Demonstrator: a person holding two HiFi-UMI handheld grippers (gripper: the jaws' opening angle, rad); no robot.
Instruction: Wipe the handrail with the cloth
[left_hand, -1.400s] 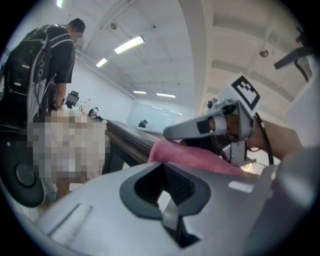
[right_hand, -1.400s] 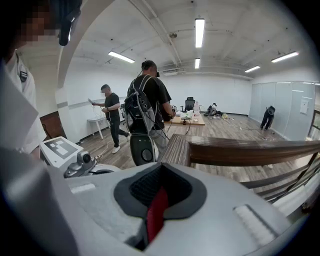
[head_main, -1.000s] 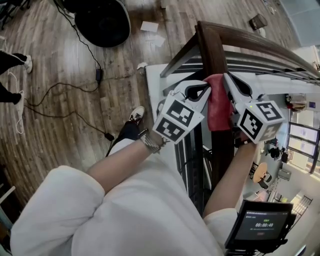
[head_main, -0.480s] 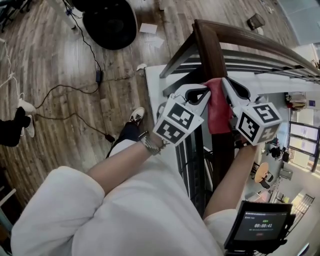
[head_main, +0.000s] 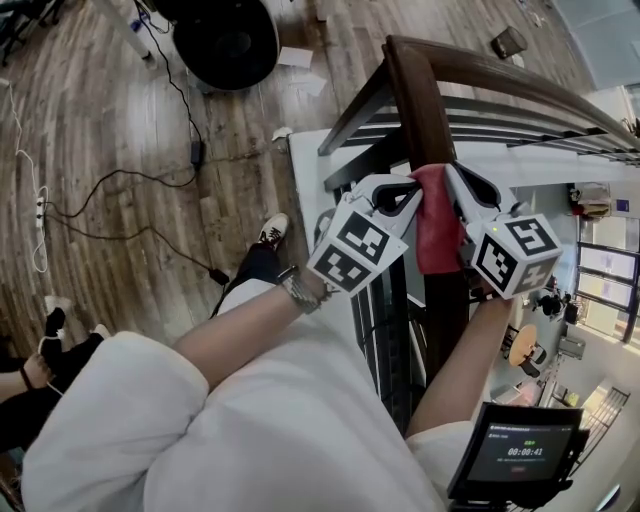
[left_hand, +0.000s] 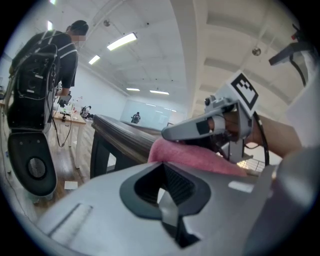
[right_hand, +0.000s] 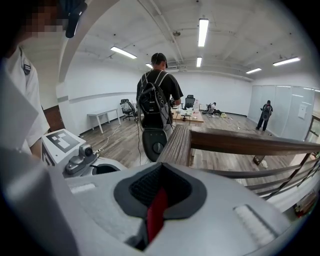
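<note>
Cloth (head_main: 437, 225): one, red, over one wooden handrail (head_main: 415, 100)

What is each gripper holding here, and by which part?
The cloth draped over the handrail: left gripper pinches its left edge, right gripper its right edge.

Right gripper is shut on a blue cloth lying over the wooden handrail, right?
No. The cloth is red, not blue; the right gripper view shows it. The right gripper is shut on it, and it lies over the wooden handrail.
</note>
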